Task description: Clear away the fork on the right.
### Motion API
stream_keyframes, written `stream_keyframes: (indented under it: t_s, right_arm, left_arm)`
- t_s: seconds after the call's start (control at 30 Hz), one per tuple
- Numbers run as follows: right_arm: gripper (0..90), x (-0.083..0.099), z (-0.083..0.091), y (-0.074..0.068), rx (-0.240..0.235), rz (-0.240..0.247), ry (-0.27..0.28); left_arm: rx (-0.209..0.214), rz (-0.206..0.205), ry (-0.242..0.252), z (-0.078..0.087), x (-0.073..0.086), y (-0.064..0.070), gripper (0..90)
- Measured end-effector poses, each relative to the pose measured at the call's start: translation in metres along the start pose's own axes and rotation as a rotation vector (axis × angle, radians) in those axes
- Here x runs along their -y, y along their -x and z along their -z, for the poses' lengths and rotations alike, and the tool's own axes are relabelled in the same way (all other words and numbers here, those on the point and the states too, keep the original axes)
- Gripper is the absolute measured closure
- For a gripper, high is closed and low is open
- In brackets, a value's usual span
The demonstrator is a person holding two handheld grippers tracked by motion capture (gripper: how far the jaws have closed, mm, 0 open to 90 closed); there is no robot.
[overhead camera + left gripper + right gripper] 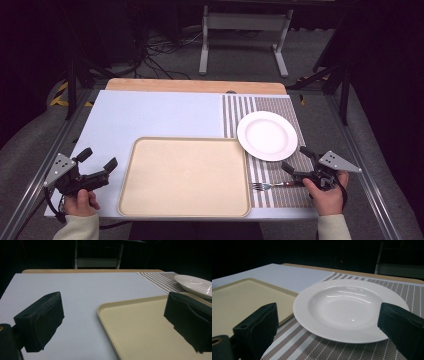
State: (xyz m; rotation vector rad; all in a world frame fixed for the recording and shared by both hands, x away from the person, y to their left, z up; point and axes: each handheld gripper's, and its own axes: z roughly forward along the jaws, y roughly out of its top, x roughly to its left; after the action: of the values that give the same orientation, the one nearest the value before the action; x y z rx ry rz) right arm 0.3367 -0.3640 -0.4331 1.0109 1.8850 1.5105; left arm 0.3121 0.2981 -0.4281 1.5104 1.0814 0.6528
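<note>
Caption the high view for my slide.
Open right gripper near round white ceramic plate and metal fork; open left gripper beside beige plastic tray.

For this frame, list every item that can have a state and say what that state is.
Left hand-held gripper: open, holding nothing, beside the tray.
Right hand-held gripper: open, holding nothing, near the plate.
Plate: empty, upright on the striped mat.
Tray: empty, flat on the table.
Fork: lying on the mat, untouched.
</note>
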Motion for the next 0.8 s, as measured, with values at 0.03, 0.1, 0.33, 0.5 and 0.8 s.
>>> stream_keyframes:
  t_s: [0.03,0.1,0.33,0.5,0.8]
  right_arm:
    - [3.5,-0.0002,0.0008,0.0003,0.001,-0.003,0.002]
    - [3.5,-0.0010,0.0034,0.0000,0.001,-0.003,0.018]
    - [3.5,-0.0004,0.0057,-0.0014,-0.004,-0.005,0.017]
    - [3.5,-0.0004,0.0057,-0.0021,-0.008,-0.006,0.014]
    - [3.5,0.0012,0.0047,-0.0013,-0.008,0.002,0.011]
  left_arm:
    - [-0.001,-0.001,0.006,0.0008,-0.0004,0.0005,3.2]
    - [-0.001,-0.008,0.007,0.0013,-0.0011,0.0009,3.2]
    - [0.010,-0.018,-0.003,-0.0010,-0.0017,0.0024,3.2]
    - [0.010,-0.017,-0.004,-0.0007,-0.0020,0.0018,3.2]
    - [0.013,-0.011,-0.018,-0.0014,-0.0020,0.0008,3.2]
